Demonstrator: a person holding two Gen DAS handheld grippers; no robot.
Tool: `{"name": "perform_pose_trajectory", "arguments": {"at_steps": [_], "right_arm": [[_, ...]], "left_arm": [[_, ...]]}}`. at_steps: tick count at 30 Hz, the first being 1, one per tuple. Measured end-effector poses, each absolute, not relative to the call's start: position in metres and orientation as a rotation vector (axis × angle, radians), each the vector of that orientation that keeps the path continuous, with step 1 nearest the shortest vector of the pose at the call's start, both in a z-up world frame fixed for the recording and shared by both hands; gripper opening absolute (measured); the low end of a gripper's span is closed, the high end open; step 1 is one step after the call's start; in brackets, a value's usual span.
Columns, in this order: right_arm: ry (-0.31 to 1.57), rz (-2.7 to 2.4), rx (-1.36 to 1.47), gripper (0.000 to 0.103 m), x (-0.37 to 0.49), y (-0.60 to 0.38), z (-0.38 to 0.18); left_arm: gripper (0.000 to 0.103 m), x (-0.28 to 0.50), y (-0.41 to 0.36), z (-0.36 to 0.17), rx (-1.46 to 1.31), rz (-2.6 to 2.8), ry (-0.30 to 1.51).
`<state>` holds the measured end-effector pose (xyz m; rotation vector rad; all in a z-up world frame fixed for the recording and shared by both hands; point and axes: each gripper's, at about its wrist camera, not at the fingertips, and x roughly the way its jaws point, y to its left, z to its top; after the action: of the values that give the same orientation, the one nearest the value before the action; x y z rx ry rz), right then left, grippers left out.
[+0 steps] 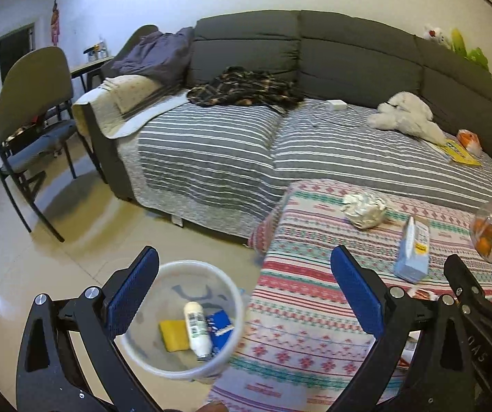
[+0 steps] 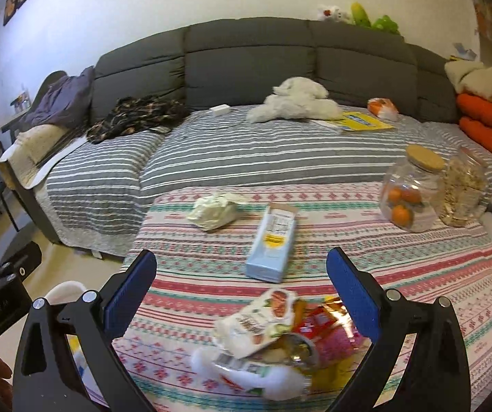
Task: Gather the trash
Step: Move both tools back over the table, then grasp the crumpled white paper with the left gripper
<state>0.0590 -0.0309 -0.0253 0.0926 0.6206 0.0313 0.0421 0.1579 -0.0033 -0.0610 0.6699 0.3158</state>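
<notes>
Wrappers lie crumpled on the patterned worktop, between the spread jaws of the right tool. Beside that worktop, the left tool gapes empty above the bin. Next, likely, clamping the wrappers.

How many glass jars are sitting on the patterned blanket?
2: a cork-lidded jar holding oranges, and a second jar of something grainy right beside it.

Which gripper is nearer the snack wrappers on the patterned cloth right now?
Right. The right gripper is open directly over the snack wrappers. The left gripper is open off to their left, above the white bin.
</notes>
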Motion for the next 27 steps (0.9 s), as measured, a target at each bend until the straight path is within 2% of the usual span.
{"name": "perform_pose_trajectory", "arguments": {"at_steps": [16,27], "right_arm": [[0.675,-0.066,0.152,0.096,0.066,-0.113,-0.039],[0.693,-0.104,0.266,0.096,0.083,-0.159,-0.036]], "left_arm": [[0.096,0.068,0.077,-0.019,-0.042,0.179,0.71],[0.096,0.128,0.044,-0.045,0.066,0.123,0.796]]}}
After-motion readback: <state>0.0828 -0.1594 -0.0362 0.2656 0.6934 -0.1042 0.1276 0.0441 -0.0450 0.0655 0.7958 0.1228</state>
